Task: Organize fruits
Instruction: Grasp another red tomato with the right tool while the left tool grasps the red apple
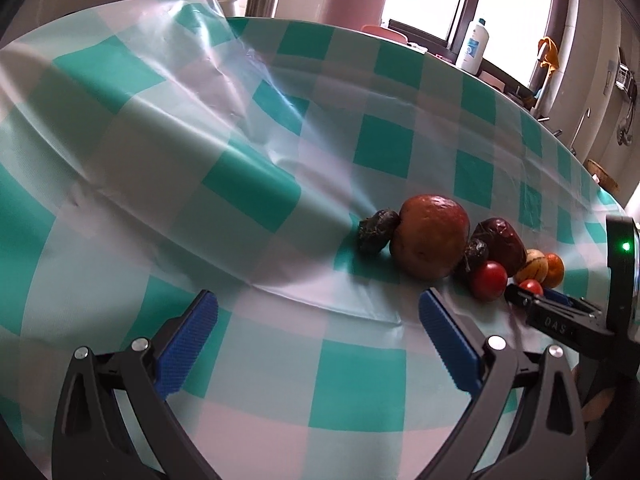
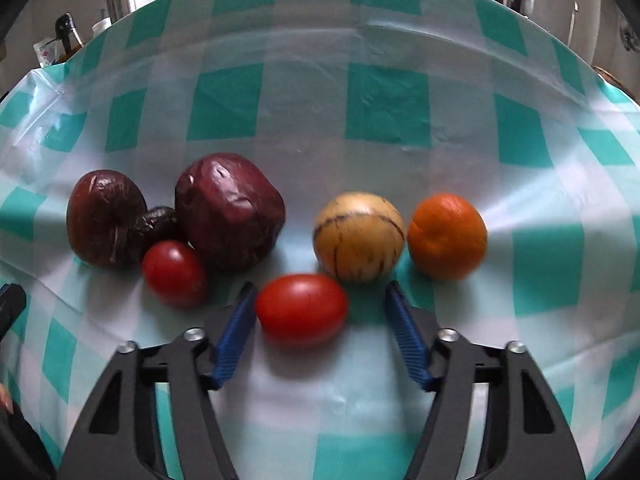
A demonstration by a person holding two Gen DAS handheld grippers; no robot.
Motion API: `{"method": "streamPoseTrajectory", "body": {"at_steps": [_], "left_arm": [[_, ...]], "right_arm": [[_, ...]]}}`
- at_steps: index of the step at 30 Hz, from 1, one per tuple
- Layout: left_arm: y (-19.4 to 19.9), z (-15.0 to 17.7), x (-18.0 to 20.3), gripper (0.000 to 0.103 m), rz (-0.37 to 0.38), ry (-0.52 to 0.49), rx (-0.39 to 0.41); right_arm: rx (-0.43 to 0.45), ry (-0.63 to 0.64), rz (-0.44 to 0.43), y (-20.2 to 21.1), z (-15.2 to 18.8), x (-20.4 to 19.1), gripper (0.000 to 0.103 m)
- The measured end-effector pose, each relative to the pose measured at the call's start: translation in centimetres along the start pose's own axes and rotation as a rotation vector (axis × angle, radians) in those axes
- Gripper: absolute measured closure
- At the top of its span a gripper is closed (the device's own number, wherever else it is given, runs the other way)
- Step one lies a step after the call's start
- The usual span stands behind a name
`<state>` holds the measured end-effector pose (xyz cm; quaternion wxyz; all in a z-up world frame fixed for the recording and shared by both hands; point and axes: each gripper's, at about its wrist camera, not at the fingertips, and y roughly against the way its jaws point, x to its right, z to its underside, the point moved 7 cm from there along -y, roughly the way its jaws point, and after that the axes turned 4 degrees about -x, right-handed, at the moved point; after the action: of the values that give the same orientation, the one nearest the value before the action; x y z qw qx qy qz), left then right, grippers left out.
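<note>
Checked tablecloth [image 2: 384, 112] bears fruit; right gripper [image 2: 320, 300] (fingers apart) straddles tomato [image 2: 301, 309].

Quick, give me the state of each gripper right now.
Left gripper: open, nothing between its jaws.
Right gripper: open around the red tomato; left pad touches or nearly touches it, right pad stands clear, so no grip yet.

We see a tomato [image 2: 301, 309] lying on the cloth [image 2: 384, 128], nearest us; behind it a melon [image 2: 358, 236], an orange [image 2: 447, 236] to its right.
</note>
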<state>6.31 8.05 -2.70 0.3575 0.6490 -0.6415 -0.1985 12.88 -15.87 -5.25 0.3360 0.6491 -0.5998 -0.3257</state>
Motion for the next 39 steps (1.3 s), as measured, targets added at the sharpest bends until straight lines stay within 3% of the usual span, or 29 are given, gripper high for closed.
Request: {"method": "streamPoseTrajectory", "body": {"at_steps": [1, 2, 12, 14, 16, 18, 24, 30, 39], "left_arm": [[0.0, 0.0, 0.0, 0.002, -0.001, -0.001, 0.001], [0.0, 0.0, 0.1, 0.002, -0.002, -0.005, 0.003], [0.3, 0.3, 1.3, 0.002, 0.022, -0.053, 0.01], [0.2, 0.6, 2.1, 0.002, 0.067, -0.068, -0.004], [-0.5, 1.1, 4.1, 0.003, 0.17, -0.09, -0.076], [-1.4, 1.5, 5.5, 0.006, 0.194, -0.115, -0.128], [-4.7, 0.5, 7.7, 0.019, 0.131, -0.19, -0.193], [-7.7, -1.8, 8.2, 0.019, 0.137, -0.19, -0.21], [-9.6, -5.0, 8.5, 0.01, 0.169, -0.184, -0.144]], "right_arm": [[0.002, -0.003, -0.01, 0.2, 0.1, -0.1, 0.06], [0.008, -0.019, -0.042, 0.6, 0.5, -0.2, 0.062], [0.097, -0.118, -0.221, 3.5, 3.6, -0.2, 0.062], [0.104, -0.151, -0.249, 3.8, 3.7, 0.5, 0.062], [0.096, -0.183, -0.278, 3.2, 3.5, 0.9, 0.062], [0.097, -0.2, -0.288, 3.7, 3.7, 1.3, 0.062], [0.103, -0.204, -0.301, 4.4, 3.7, 0.9, 0.062], [0.103, -0.207, -0.303, 4.3, 3.7, 0.9, 0.062], [0.1, -0.203, -0.299, 4.1, 3.7, 0.9, 0.062]]}}
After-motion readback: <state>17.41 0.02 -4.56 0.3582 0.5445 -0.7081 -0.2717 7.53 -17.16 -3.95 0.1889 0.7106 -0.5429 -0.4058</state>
